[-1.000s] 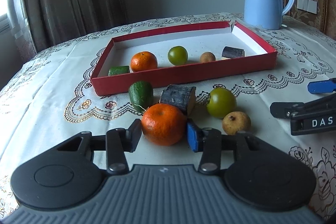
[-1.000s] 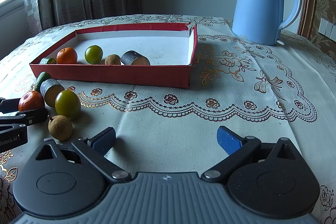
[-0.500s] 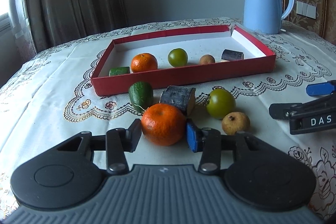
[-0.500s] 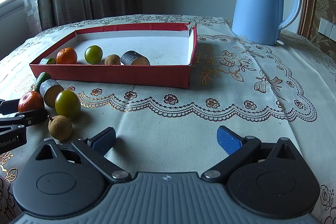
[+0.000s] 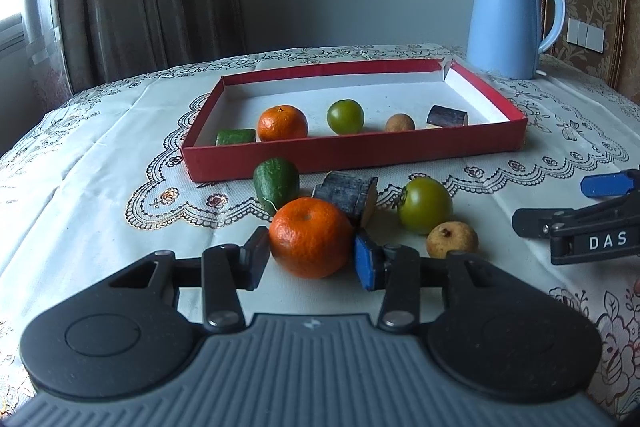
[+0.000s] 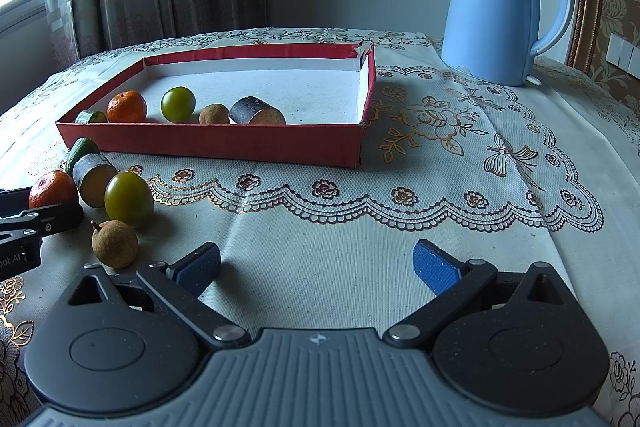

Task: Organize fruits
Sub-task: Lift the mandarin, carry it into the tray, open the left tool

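Left gripper (image 5: 310,259): clamped on tangerine (image 5: 310,237), resting on tablecloth (image 5: 100,187) in front of red tray (image 5: 352,151). Right gripper (image 6: 316,265): spread wide, nothing between pads. Loose beside tangerine: green tomato (image 5: 425,205), longan (image 5: 452,239), cucumber piece (image 5: 276,181), dark stub (image 5: 346,193). Behind: blue kettle (image 5: 508,23).

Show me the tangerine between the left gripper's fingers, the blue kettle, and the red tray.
tangerine (image 5: 310,237), left wrist view, middle of its peel.
blue kettle (image 6: 494,15), right wrist view, middle of its body.
red tray (image 6: 208,143), right wrist view, near outer wall.
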Motion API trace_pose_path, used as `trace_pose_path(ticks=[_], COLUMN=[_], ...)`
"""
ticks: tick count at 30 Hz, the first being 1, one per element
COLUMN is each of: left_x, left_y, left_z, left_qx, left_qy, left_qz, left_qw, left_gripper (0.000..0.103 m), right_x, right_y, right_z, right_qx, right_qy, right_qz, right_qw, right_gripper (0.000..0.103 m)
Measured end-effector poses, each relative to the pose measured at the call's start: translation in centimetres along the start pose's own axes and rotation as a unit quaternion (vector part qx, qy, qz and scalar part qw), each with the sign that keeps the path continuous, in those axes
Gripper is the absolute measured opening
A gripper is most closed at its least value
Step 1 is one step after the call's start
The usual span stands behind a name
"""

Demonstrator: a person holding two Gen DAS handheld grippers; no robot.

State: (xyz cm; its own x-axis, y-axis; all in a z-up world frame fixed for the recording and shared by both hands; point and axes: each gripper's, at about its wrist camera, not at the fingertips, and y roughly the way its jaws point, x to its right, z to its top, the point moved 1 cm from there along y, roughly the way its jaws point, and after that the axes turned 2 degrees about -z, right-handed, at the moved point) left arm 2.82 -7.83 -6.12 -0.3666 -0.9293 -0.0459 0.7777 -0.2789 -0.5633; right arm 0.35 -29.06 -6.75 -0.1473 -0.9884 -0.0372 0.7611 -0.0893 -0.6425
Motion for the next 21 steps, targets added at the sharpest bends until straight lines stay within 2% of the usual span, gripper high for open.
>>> trace_pose_path(ticks=[11, 21], left_x=[-0.9, -2.3], left_y=[-0.9, -0.3], left_z=[0.9, 5.5], left_qx=[0.011, 0.034], left_qy=[-0.011, -0.007], left_qz=[0.001, 0.034], left_qw=[0.9999, 0.9988], left_gripper=[0.041, 0.041], right_x=[0.0, 0.1], right_y=[0.0, -0.1], right_z=[0.0, 0.1], right_qx=[0.000, 0.001], right_qy=[0.000, 0.001], right_qz=[0.000, 0.001], right_qw=[1.000, 1.000], right_gripper=[0.103, 0.103])
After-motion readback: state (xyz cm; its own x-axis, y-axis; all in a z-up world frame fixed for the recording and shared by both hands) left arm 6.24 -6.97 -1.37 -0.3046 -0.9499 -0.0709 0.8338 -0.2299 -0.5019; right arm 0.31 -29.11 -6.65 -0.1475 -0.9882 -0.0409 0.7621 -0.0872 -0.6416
